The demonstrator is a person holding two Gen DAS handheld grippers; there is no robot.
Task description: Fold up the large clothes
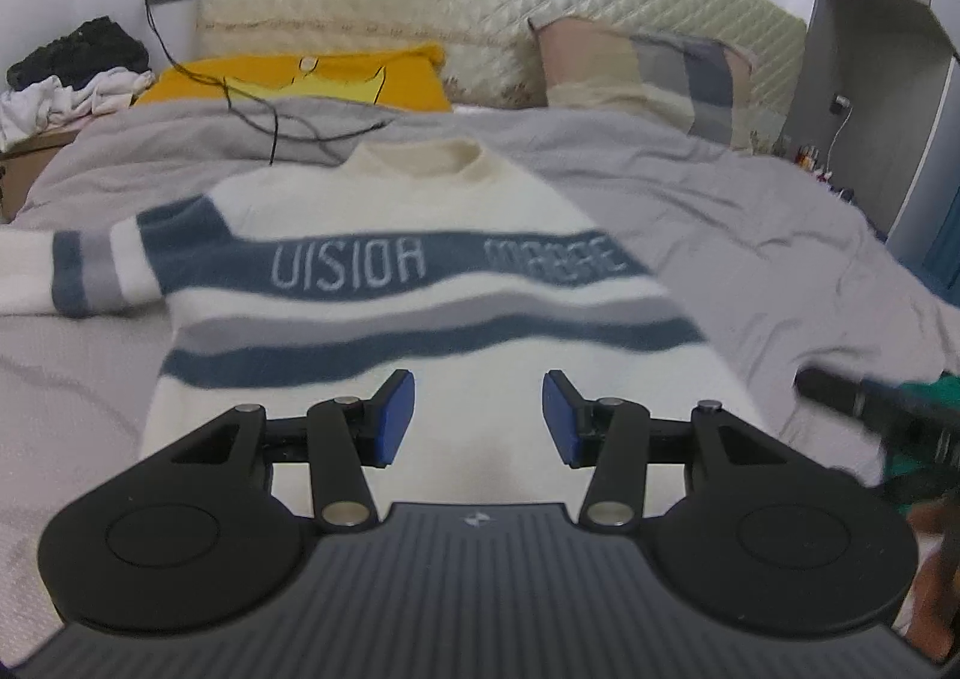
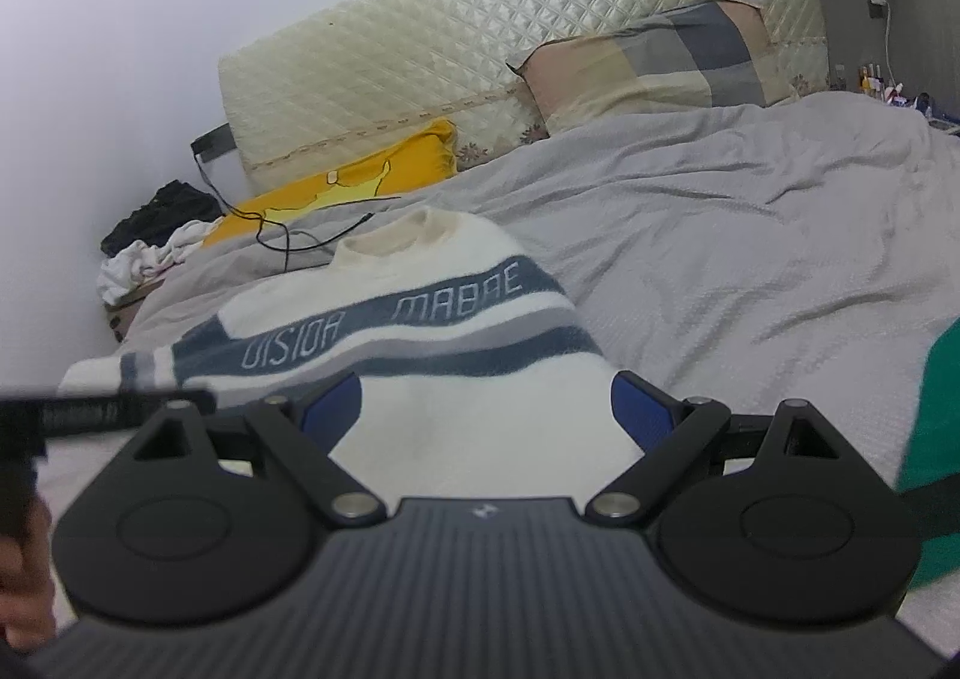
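1. Left wrist view. Cream knit with blue and grey bands: the sweater (image 1: 420,283) lies front-up across the centre of the frame on the grey bedspread (image 1: 750,259), collar toward the top and one sleeve stretched to the left edge. The left gripper (image 1: 478,418) hangs over the plain hem panel at lower centre, blue pads part-way apart with nothing between them. The sleeve at the picture's right is not visible; it appears already turned in.
2. Same view, technique. Judged next is a pinch of the hem; the pads should take both layers together, near a corner, so the fold runs square to the stripes.
3. Same view, writing. The upper blue band reads "VISION"; the second word is blurred.
4. Right wrist view. The right gripper (image 2: 486,403) is low at lower centre, pads spread wide and empty over the same hem, the sweater (image 2: 420,319) running toward upper left.
5. Same view, writing. The band reads "VISION MABAE", last letters uncertain.
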